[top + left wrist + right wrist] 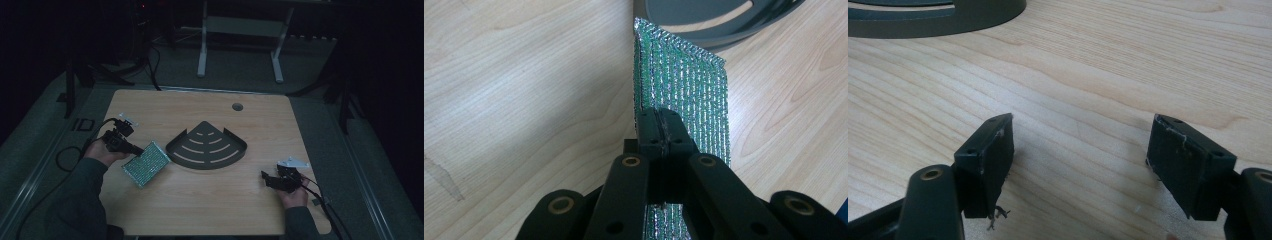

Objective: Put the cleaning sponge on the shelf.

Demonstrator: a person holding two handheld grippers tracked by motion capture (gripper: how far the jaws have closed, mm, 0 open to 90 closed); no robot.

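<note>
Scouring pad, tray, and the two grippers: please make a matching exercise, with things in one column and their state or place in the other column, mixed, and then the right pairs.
Things:
1. scouring pad
2. corner tray
3. left gripper
4. right gripper

States or places:
A. open, nothing between its fingers
B. dark grey, slotted, lying in the middle of the table
C. shut on a thin edge
D. green and silver, held at one edge

Right pairs: 1-D, 2-B, 3-C, 4-A
</note>
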